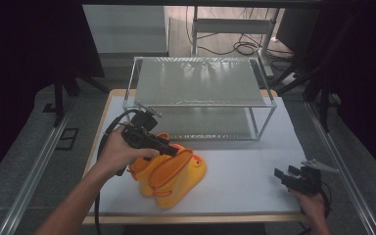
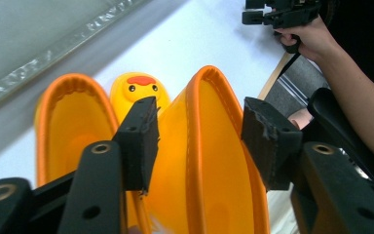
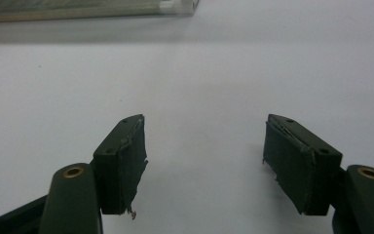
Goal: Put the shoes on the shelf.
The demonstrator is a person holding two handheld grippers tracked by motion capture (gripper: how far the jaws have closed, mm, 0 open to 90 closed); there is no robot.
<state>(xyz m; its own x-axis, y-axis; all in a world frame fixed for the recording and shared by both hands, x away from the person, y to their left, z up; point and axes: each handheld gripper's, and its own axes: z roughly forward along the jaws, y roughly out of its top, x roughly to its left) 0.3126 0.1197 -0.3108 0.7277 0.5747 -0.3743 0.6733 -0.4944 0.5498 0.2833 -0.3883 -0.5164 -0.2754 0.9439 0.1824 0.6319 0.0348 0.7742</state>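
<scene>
Rubber boots (image 1: 169, 174) — yellow bodies, orange rims; one toe bears a duck face, orange beak, black eyes. Table (image 1: 254, 181) white. Shelf frame (image 1: 200, 83) — silver-grey. Both grippers black.

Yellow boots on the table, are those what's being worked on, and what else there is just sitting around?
In the job:
yellow duck boots
left gripper, jaws open astride one boot's rim
wire shelf rack, probably

Just there:
right gripper, open, at the table's edge
cables on the floor
</scene>
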